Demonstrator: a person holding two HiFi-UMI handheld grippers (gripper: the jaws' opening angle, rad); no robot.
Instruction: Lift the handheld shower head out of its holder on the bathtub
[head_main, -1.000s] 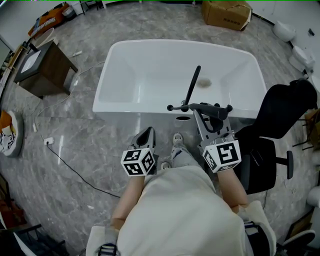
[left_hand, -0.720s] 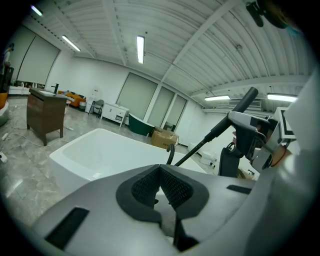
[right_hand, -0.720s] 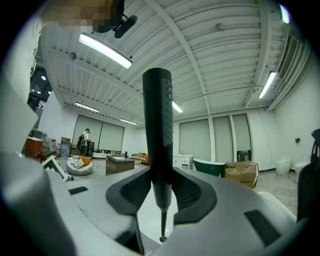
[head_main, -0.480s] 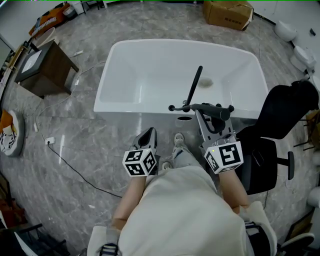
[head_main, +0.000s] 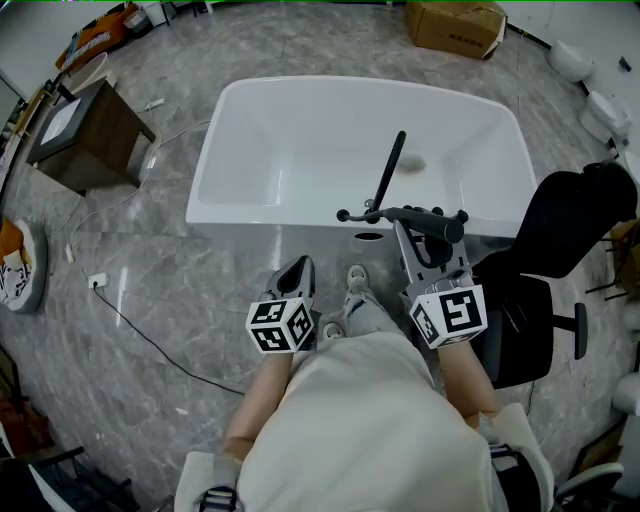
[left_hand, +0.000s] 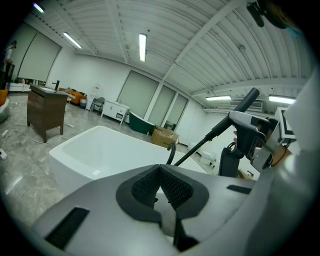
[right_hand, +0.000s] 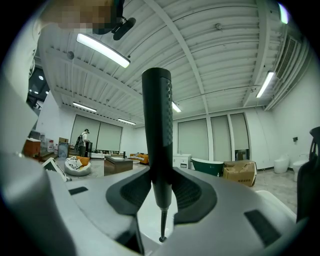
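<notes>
The black stick-shaped shower head (head_main: 388, 170) stands upright at the near rim of the white bathtub (head_main: 232, 212), beside a black fitting (head_main: 347, 214). My right gripper (head_main: 405, 218) is shut on its lower part. In the right gripper view the shower head (right_hand: 156, 125) rises between the pads (right_hand: 131, 192) and narrows to a thin end below. My left gripper (head_main: 293, 268) hangs in front of the tub, shut and holding nothing; its pads (left_hand: 145, 186) meet. The left gripper view shows the shower head (left_hand: 245, 102) with its hose running down toward the bathtub (left_hand: 100, 145).
A black office chair (head_main: 560, 240) stands close on the right. A dark wooden cabinet (head_main: 85, 135) is at the far left, a cardboard box (head_main: 452, 25) beyond the tub. A cable (head_main: 140, 335) lies on the marble floor. The person's shoes (head_main: 355, 280) are near the tub.
</notes>
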